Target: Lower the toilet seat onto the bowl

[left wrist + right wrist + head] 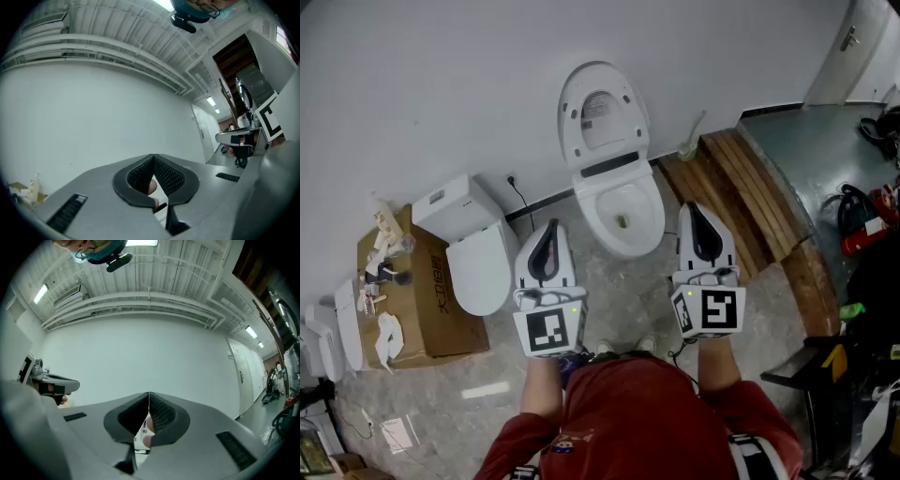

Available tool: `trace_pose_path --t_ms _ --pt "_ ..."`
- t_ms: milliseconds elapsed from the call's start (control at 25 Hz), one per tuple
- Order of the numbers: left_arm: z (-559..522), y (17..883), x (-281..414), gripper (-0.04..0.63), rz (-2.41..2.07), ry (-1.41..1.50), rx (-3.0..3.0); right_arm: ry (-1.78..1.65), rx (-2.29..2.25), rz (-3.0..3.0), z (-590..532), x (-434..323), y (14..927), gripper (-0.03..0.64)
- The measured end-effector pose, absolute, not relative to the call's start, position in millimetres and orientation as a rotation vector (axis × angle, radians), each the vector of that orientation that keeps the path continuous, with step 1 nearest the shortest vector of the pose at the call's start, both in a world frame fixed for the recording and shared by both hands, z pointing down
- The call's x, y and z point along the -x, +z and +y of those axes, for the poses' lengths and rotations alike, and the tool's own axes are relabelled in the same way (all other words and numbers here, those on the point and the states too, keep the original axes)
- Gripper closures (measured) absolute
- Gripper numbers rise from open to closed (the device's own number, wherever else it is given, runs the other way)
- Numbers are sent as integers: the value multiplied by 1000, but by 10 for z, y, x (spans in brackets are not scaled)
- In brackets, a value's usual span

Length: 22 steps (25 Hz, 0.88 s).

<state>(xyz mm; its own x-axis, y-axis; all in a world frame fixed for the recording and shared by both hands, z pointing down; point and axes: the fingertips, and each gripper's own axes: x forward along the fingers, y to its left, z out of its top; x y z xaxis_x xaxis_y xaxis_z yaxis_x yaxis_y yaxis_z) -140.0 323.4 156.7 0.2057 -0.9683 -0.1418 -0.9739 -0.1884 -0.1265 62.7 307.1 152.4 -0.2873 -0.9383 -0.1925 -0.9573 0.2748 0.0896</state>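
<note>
The toilet seat [602, 117] stands raised against the wall [441, 84], above the open bowl [625, 247]; lowering appears not yet begun. The left tongs [549, 231] and right tongs [697, 214] are both clenched on nothing, flanking the bowl's front, apart from it. Open floor [581, 281] lies ahead. A second toilet [473, 248] bounds the left, wooden planks [750, 187] the right.
</note>
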Motion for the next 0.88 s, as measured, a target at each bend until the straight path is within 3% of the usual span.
trace_pose_path --t_ms 880 --pt "3189 1684 466 584 1899 -9 2236 177 1757 2432 2956 -1520 1788 600"
